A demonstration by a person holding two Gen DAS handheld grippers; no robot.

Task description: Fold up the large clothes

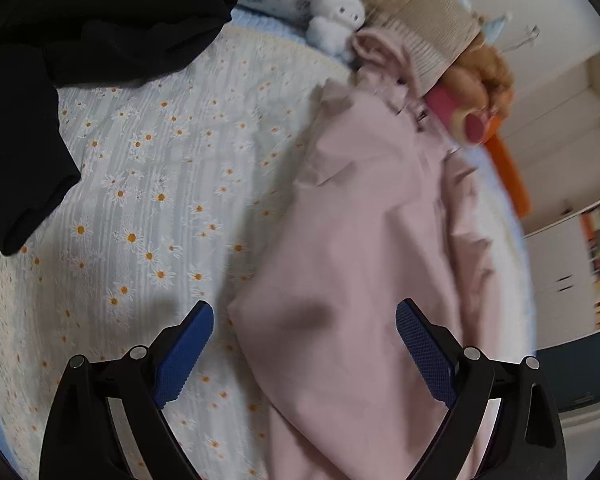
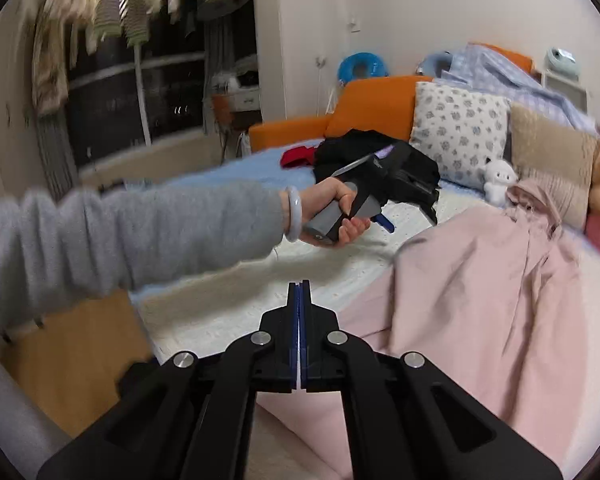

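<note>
Pink garment (image 1: 360,216) lies spread on the bed (image 1: 148,184), long axis running from me toward the pillows, collar end up by the white plush (image 1: 336,20) & beige pillow (image 1: 420,12). Black clothes (image 1: 80,40) heaped well apart, upper left of the bedspread.

Step in hand, as I judge it: get a grip on the near hem w/ both sides so the fold goes over square.

How to do it well: left gripper (image 1: 304,344) should come down onto the near left edge of the pink cloth, one finger over, one under, pinching a single layer only, not the bedspread. Match the right at the same depth along the hem, else the fold skews. Lift low, carry evenly toward the collar.

Fingers: left ones wide open, nothing held; blue pads (image 1: 420,344) straddle the cloth's left edge, hovering above it, can't tell if touching. Right gripper (image 2: 299,300) fully closed, pads pressed together. Only a thin pale sliver shows between the pads lower down; can't tell whether that's cloth, so I don't claim a hold. Pink cloth lies just beside & below it, to the right.
</note>
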